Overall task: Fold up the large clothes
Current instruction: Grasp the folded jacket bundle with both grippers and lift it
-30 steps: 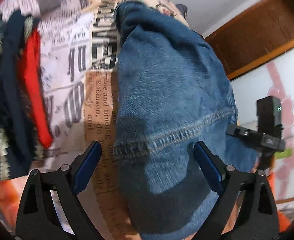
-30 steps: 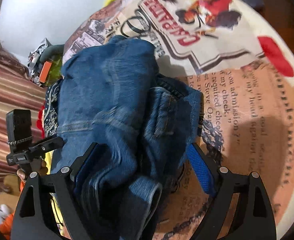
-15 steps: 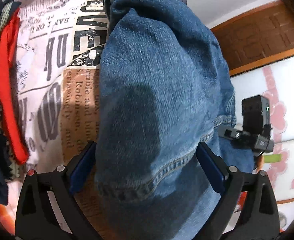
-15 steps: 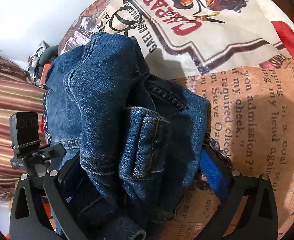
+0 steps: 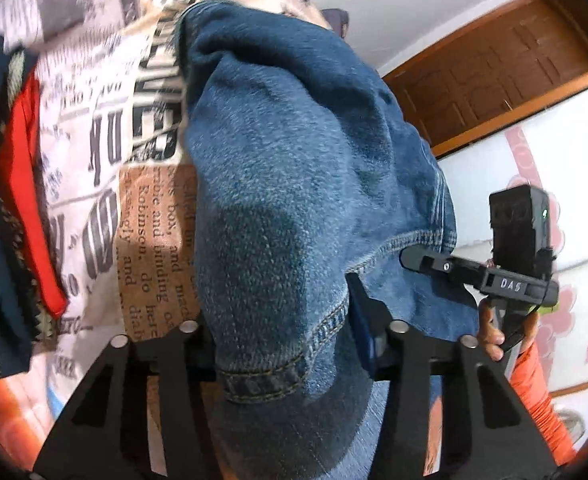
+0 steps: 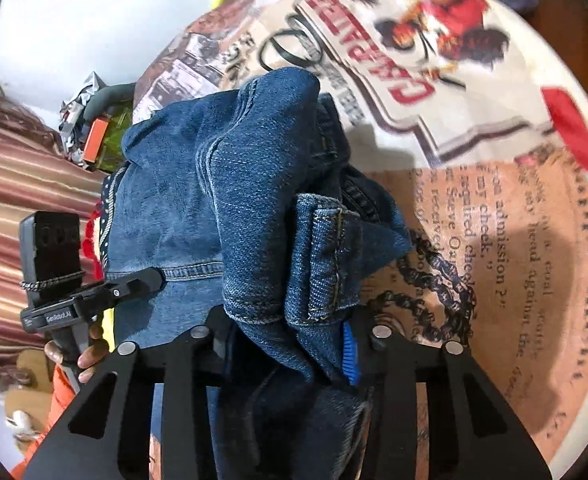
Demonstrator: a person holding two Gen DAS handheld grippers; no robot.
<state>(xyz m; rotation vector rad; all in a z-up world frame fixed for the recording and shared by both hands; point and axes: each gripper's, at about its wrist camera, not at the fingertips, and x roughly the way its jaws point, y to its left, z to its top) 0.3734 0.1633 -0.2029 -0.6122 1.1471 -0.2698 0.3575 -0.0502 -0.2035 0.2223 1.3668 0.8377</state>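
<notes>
Jeans are bunched on the newspaper-print bedsheet, with denim pinched in the closing jaws of the left tool and the waistband end clamped likewise in the right tool. If thick layers are gripped unevenly, cloth could slip out when lifted, and the fold would be spoiled.

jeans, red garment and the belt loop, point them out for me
jeans (image 5: pixel 294 168), left wrist view, on the broad denim panel.
red garment (image 5: pixel 24 184), left wrist view, on its folded edge.
belt loop (image 6: pixel 328 260), right wrist view, on its stitched strip.
</notes>
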